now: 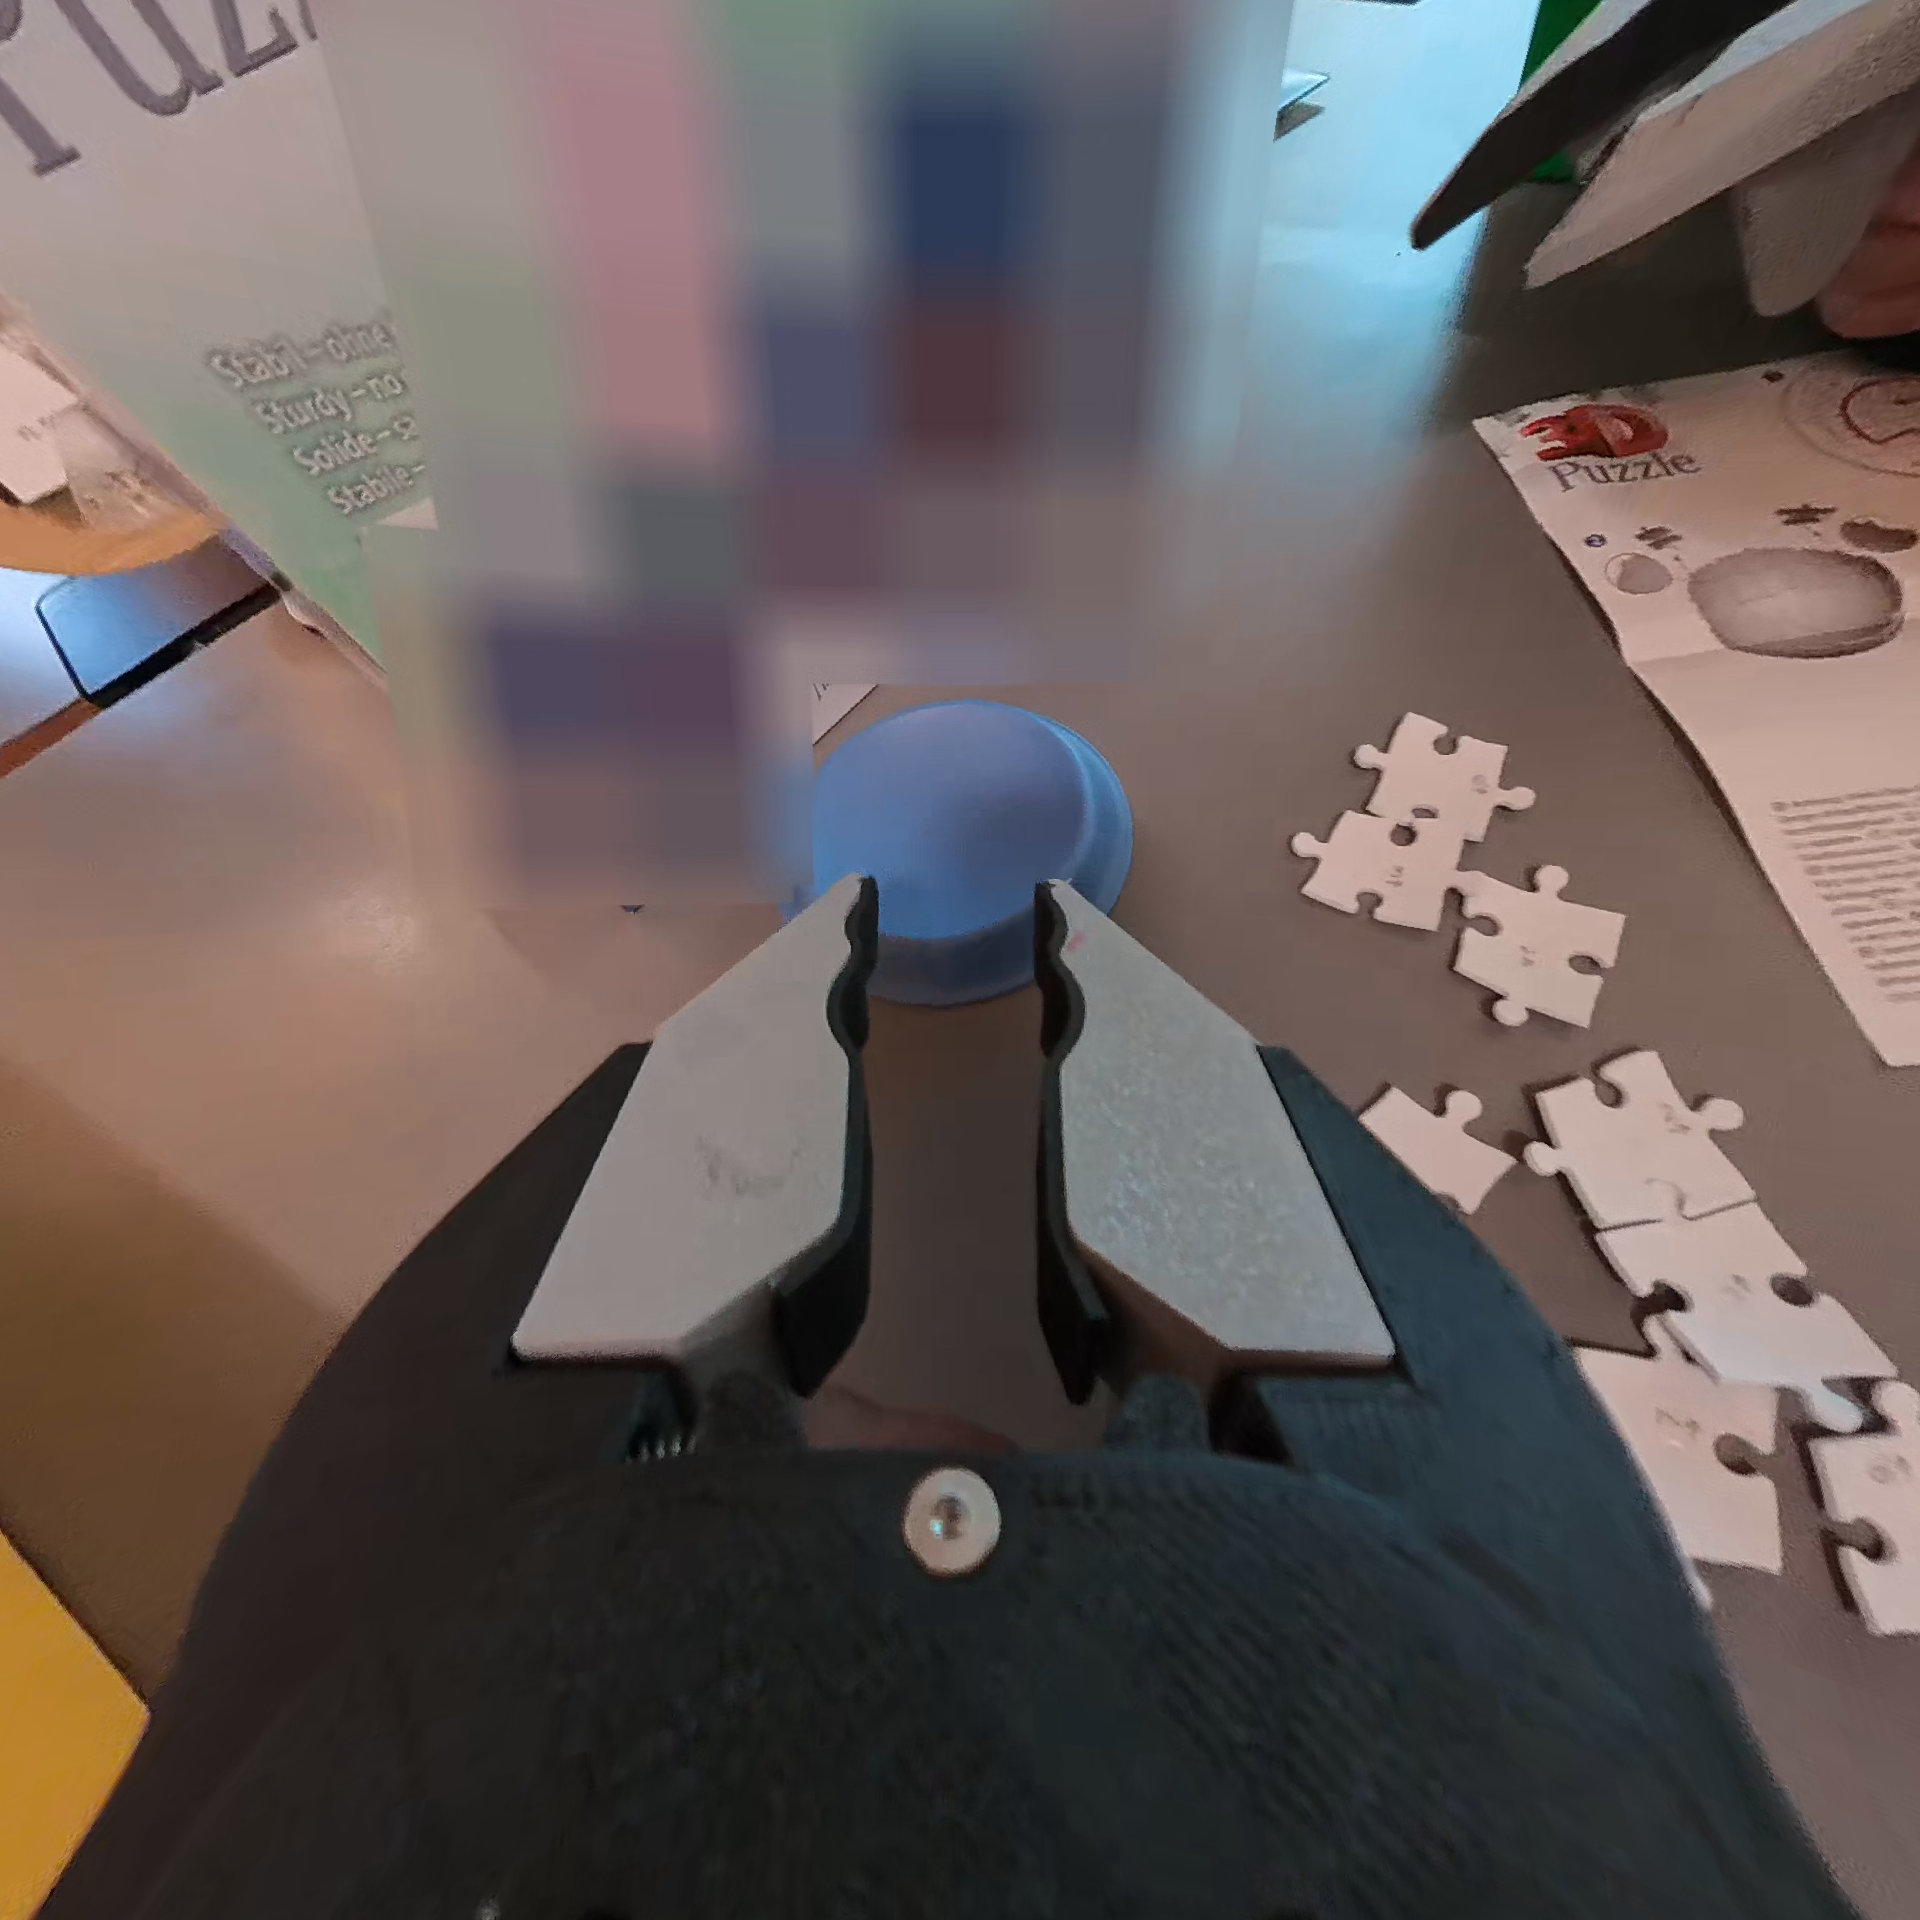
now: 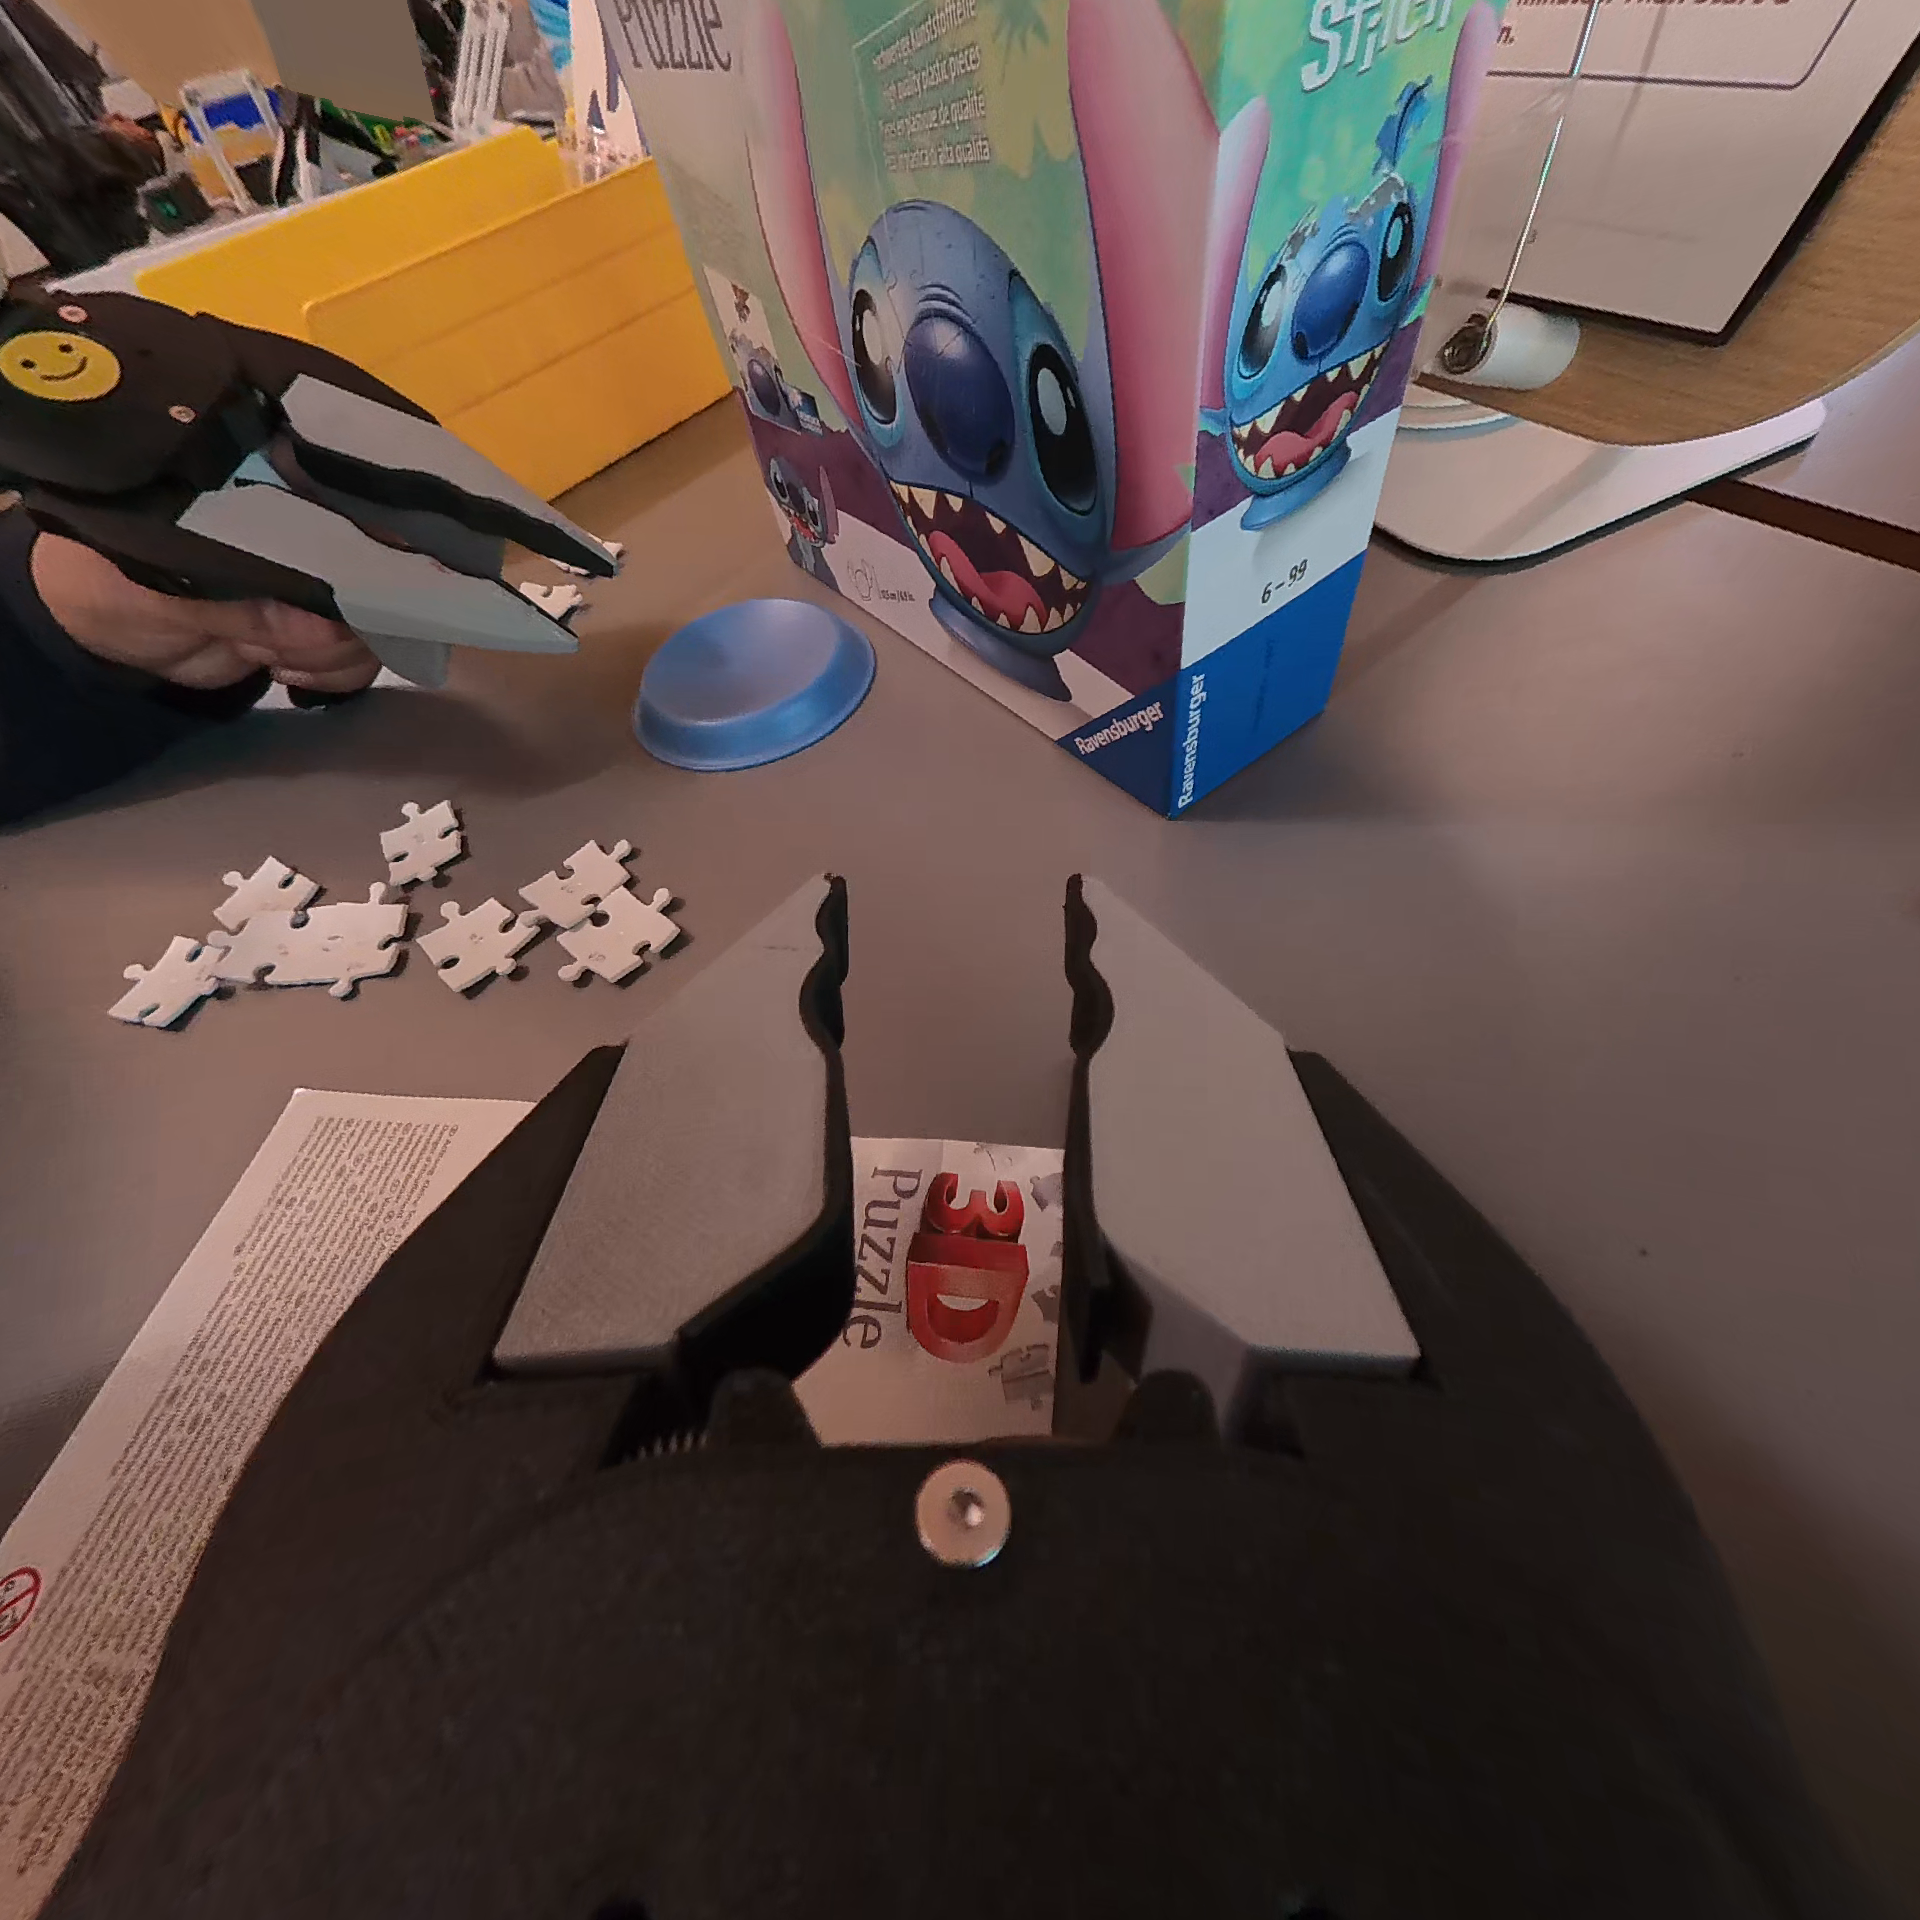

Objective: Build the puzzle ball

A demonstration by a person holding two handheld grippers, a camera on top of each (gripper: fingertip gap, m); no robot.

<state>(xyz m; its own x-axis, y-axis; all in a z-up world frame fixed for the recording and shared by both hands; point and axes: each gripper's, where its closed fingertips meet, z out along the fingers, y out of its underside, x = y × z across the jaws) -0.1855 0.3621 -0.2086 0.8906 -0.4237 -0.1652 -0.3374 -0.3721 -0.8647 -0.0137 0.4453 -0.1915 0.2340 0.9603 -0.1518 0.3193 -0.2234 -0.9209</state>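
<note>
A blue round stand (image 1: 966, 810) lies on the grey table just beyond the tips of my left gripper (image 1: 956, 904), which is open and empty. Several white puzzle pieces (image 1: 1455, 862) lie face down to its right, some joined in small groups. In the right wrist view the stand (image 2: 753, 686) sits left of the puzzle box (image 2: 1039, 416), with the pieces (image 2: 416, 935) nearer. My right gripper (image 2: 953, 904) is open and empty, hovering over the instruction sheet (image 2: 208, 1299). The left gripper (image 2: 592, 601) shows at the left, open, near the stand.
The upright puzzle box stands right behind the stand. A yellow bin (image 2: 468, 312) is at the back left. A white device base (image 2: 1558, 436) and a wooden edge (image 2: 1714, 343) are at the back right. The instruction sheet (image 1: 1766, 675) lies right of the pieces.
</note>
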